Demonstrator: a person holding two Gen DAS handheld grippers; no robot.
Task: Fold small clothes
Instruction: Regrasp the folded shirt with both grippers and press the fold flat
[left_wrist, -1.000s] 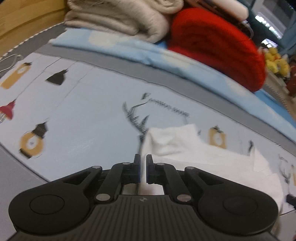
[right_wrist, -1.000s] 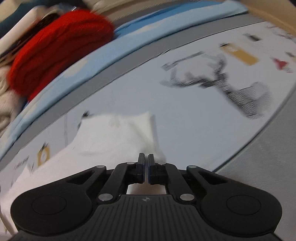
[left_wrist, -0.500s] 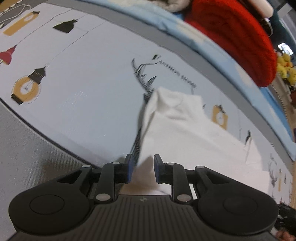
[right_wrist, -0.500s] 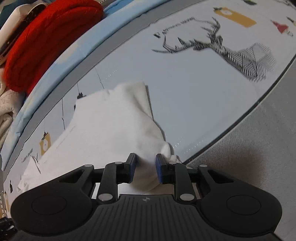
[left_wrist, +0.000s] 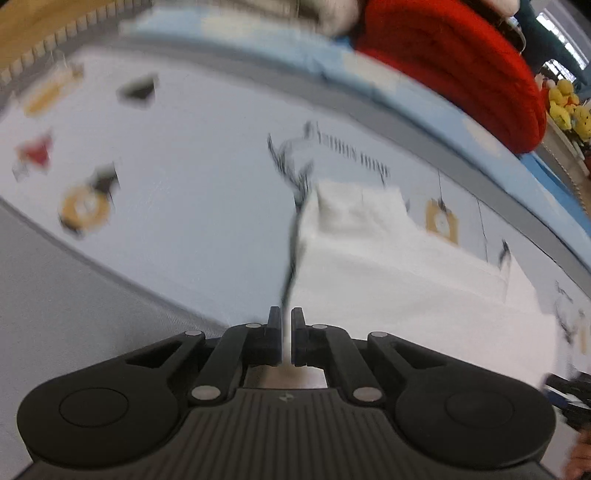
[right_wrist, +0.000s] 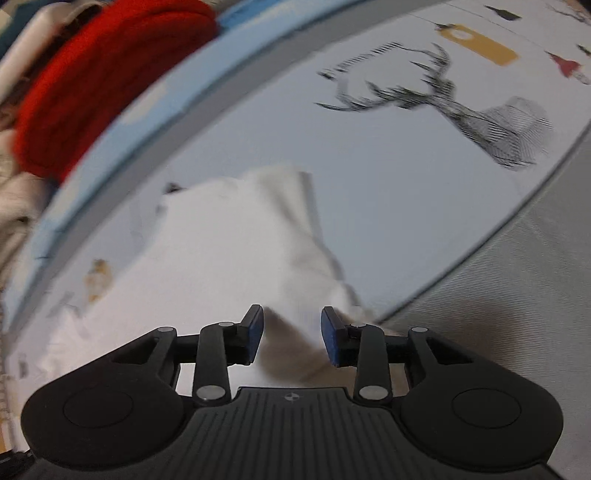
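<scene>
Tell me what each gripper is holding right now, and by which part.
The left gripper is shut at the near edge of the white garment; whether it pinches cloth cannot be told. The right gripper is opening, with the garment's near corner between its pads, unpressed.

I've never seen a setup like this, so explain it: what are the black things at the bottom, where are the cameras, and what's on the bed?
They are hand-held tongs, one per hand, each carrying a camera that looks along its fingers. On the printed sheet lies a white garment, with a red knit behind. The left tongs are shut at the garment's edge; blur hides whether they pinch cloth. The right tongs are opening, the white garment lying loose between the pads.
</scene>
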